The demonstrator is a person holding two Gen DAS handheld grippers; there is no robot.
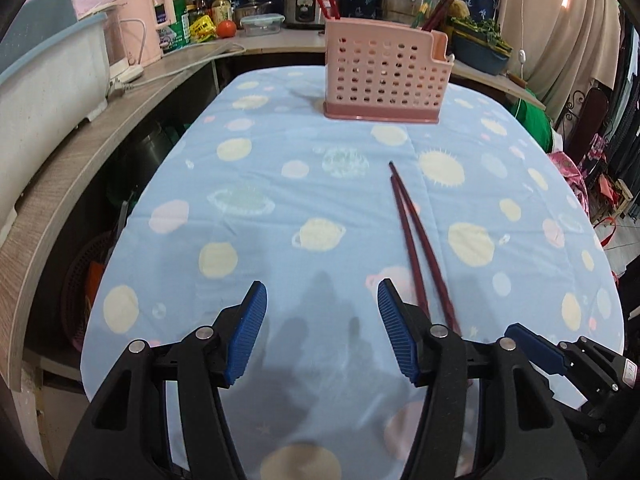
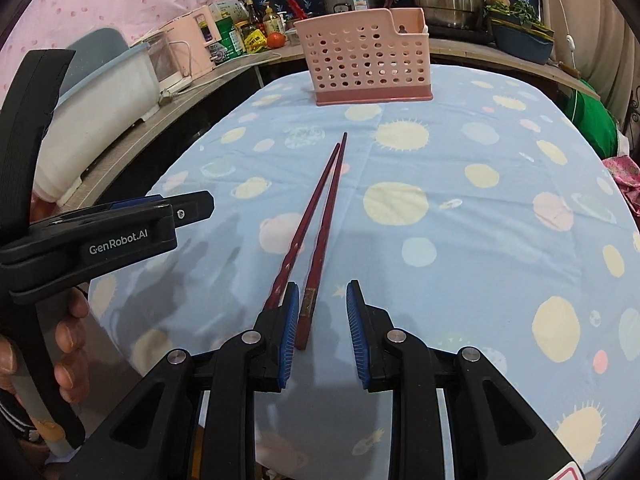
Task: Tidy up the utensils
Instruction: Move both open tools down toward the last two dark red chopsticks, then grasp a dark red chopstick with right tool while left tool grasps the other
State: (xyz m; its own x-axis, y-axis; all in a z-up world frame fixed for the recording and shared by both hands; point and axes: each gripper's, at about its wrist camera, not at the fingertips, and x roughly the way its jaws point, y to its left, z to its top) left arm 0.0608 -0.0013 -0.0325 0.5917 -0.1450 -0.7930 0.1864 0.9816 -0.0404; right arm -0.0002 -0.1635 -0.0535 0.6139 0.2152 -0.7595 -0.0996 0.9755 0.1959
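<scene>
Pink perforated caddy (image 1: pixel 386 76) stands upright at the desk's far end, dark red chopsticks poking from its compartments. Pair of dark red chopsticks (image 2: pixel 320 220) lies on the blue planet-print cloth (image 1: pixel 280 184); right claw (image 2: pixel 322 334) spread, one stick's end between its pads, seemingly ungripped. Left claw (image 1: pixel 322 330) spread, empty; cluttered counter (image 1: pixel 100 136) behind.
</scene>
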